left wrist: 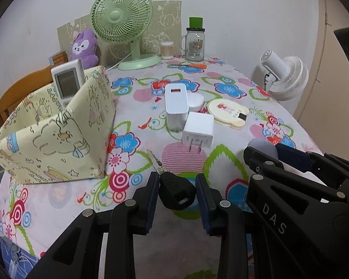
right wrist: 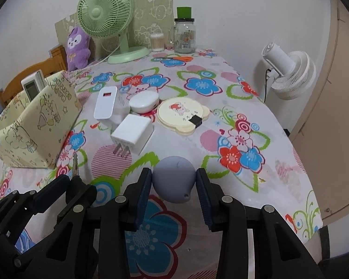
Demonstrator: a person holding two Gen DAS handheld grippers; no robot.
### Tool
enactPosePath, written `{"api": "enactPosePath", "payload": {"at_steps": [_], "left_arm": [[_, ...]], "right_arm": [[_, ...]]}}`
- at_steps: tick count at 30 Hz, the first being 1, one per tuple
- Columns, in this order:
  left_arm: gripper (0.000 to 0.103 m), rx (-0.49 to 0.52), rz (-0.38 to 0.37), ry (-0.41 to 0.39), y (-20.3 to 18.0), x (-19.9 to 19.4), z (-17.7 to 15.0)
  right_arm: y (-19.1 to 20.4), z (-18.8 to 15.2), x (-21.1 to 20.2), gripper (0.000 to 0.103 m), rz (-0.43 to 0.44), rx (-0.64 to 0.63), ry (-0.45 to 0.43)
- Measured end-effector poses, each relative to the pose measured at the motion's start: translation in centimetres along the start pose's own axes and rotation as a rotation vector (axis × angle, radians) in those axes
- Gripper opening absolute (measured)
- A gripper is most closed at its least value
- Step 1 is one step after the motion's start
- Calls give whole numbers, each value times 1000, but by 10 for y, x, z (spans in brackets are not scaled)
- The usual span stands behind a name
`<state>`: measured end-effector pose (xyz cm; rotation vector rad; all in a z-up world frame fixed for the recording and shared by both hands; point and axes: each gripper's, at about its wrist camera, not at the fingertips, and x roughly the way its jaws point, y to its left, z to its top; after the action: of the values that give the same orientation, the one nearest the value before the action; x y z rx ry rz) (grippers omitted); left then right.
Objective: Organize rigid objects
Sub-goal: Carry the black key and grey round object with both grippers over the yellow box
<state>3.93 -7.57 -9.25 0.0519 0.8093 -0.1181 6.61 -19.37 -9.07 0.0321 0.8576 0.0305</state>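
The left tool (left wrist: 177, 194) is pinching the black plastic head of a silver metal key (left wrist: 176, 191) just above the flower-patterned desk (left wrist: 221, 162), beside the yellow cartoon-print fabric box (left wrist: 58, 134). The right tool (right wrist: 173, 181) is squeezing a round grey-blue teardrop-shaped object (right wrist: 173, 177) between its pads, in front of the small white cube charger (right wrist: 132, 134) that is lying on the desk.
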Motion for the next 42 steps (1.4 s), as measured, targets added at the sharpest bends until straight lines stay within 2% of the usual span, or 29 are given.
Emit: {"api": "enactPosePath", "payload": {"at_steps": [42], "left_arm": [[32, 12, 28, -108, 16, -65, 45]], "right_arm": [[22, 46, -69, 42, -16, -14, -121]]}}
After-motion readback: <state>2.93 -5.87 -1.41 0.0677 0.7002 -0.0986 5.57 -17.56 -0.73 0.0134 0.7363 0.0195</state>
